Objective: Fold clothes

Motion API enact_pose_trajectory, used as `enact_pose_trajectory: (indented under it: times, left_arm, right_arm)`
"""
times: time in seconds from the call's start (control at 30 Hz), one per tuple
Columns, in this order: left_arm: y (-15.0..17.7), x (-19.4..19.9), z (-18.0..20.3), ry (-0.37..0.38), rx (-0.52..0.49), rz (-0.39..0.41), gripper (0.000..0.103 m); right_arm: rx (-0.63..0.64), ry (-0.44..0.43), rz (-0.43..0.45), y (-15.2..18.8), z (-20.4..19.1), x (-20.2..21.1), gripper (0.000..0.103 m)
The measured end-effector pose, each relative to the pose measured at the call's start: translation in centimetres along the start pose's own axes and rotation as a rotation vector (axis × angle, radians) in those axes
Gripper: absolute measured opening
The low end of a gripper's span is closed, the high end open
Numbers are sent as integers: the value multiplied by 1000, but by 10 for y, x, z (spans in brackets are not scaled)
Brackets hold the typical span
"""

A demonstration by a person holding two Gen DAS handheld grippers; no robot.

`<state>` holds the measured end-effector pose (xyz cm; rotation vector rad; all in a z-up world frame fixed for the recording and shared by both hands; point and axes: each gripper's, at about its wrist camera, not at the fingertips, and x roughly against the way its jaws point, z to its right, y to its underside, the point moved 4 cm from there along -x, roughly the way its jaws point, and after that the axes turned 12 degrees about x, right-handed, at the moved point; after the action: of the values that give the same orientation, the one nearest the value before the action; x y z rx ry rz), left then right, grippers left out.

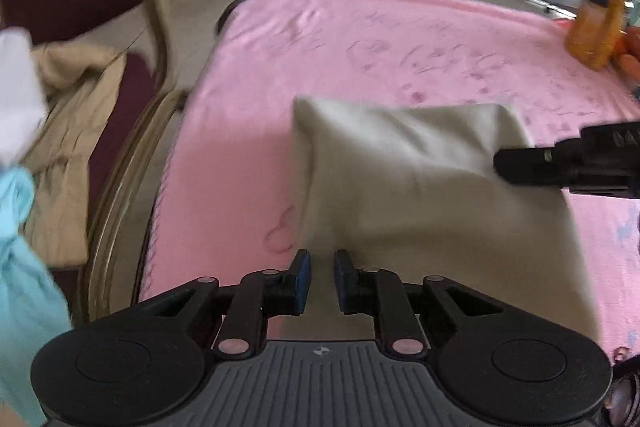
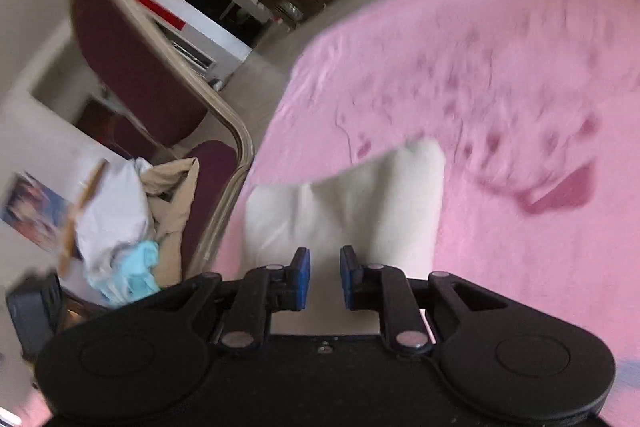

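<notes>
A folded beige garment (image 1: 420,179) lies on the pink blanket (image 1: 360,39) that covers the table. My left gripper (image 1: 322,267) hovers at the garment's near edge, jaws a little apart, nothing between them. My right gripper (image 2: 324,263) is over the same garment (image 2: 360,203), jaws a little apart and empty; its black body (image 1: 560,163) reaches in from the right in the left wrist view, above the garment's right side.
A maroon chair (image 1: 132,99) stands left of the table and holds a pile of unfolded clothes: beige (image 1: 76,131), white (image 1: 16,91) and light blue (image 1: 20,267). An orange bottle (image 1: 600,11) stands at the far right of the blanket. Shelves line the back wall.
</notes>
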<state>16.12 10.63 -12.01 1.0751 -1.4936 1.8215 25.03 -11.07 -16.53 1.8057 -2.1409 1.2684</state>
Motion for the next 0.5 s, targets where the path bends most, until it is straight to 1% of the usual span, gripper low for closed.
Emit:
enact_pose_trajectory:
  times: [0.03, 0.07, 0.1, 0.13, 0.17, 0.2, 0.23, 0.27, 0.3, 0.37, 0.43, 0.5]
  left_arm:
    - [1, 1, -1, -1, -4, 4, 21]
    - [1, 1, -1, -2, -13, 7, 22]
    - [1, 1, 0, -6, -25, 12, 22]
    - [2, 1, 2, -9, -38, 17, 22]
    - [2, 1, 3, -12, -48, 21, 21]
    - [1, 2, 3, -10, -51, 27, 20]
    - [-1, 6, 2, 7, -40, 43, 16]
    - [-6, 12, 1, 35, -22, 71, 14]
    - [-10, 18, 0, 63, -3, 99, 14]
    - [-20, 24, 6, 117, 0, 139, 14]
    - [-31, 24, 15, 163, -14, 159, 14]
    - [-37, 5, 25, 183, -32, 116, 15]
  right_arm:
    - [-50, 4, 20, 0, 12, -6, 1]
    - [-98, 26, 68, -2, 26, -7, 0]
    - [-142, 29, 125, -3, 39, -6, 0]
    - [-173, 23, 172, -5, 49, -5, 0]
    - [-181, 38, 210, -8, 54, -3, 0]
    - [-164, 80, 243, -11, 54, 0, 0]
    - [-142, 142, 269, -14, 51, 4, 0]
    - [-123, 219, 286, -16, 48, 10, 7]
    - [-116, 257, 296, -18, 46, 16, 9]
    - [-126, 240, 311, -22, 44, 29, 10]
    - [-155, 174, 308, -24, 41, 36, 10]
    - [-149, 84, 274, -24, 32, 32, 10]
